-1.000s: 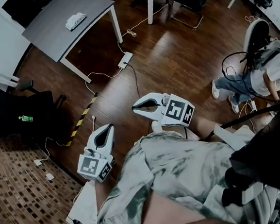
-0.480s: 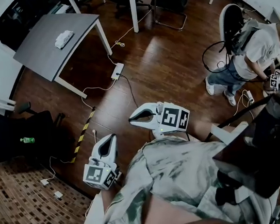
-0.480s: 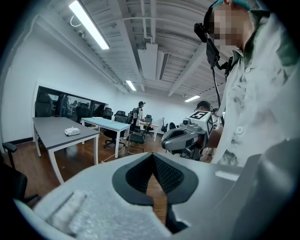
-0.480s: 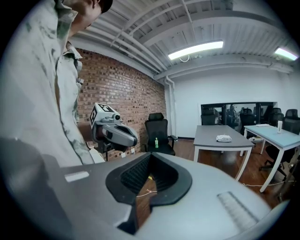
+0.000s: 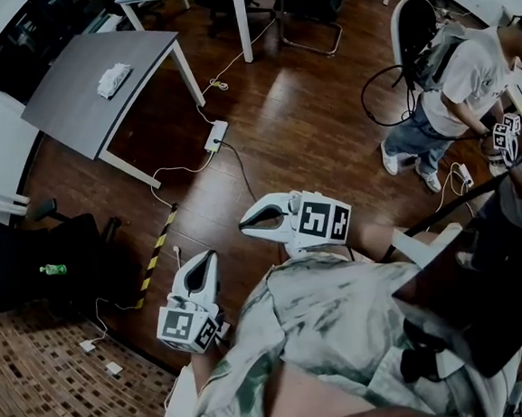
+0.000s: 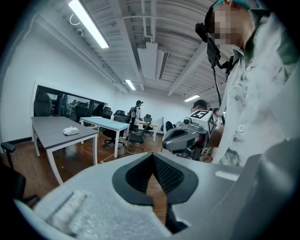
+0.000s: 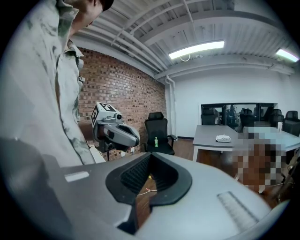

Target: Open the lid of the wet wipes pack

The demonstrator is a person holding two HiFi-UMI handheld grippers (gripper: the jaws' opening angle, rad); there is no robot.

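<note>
Since 1 s ago: the head camera has swung, so the grey table (image 5: 65, 98), flat-topped on white legs, and the small white wet wipes pack (image 5: 113, 79) on it have slid toward 10 o'clock. Both grippers kept their place at the wearer's chest.

Head view: left gripper (image 5: 205, 259) and right gripper (image 5: 247, 221), white plastic shells with marker cubes, hang over the dark wooden floor (image 5: 298, 109), well apart from the pack. Each pair of jaws meets at the tips, with nothing between.

Left gripper view: tips together, bare floor showing through the hollow. Pack (image 6: 71, 131) at 9 o'clock, on the table top.

Right gripper view: same, tips closed on nothing. Pack (image 7: 223, 138) at 3 o'clock.

Lid: too small to tell whether up or down.

Handling (judgement): likely light, with a soft film body that dents and may skid on the smooth top; the lid is probably a stiffer flap. Holds: pin the body near one end, and take the flap by its free lip.
</note>
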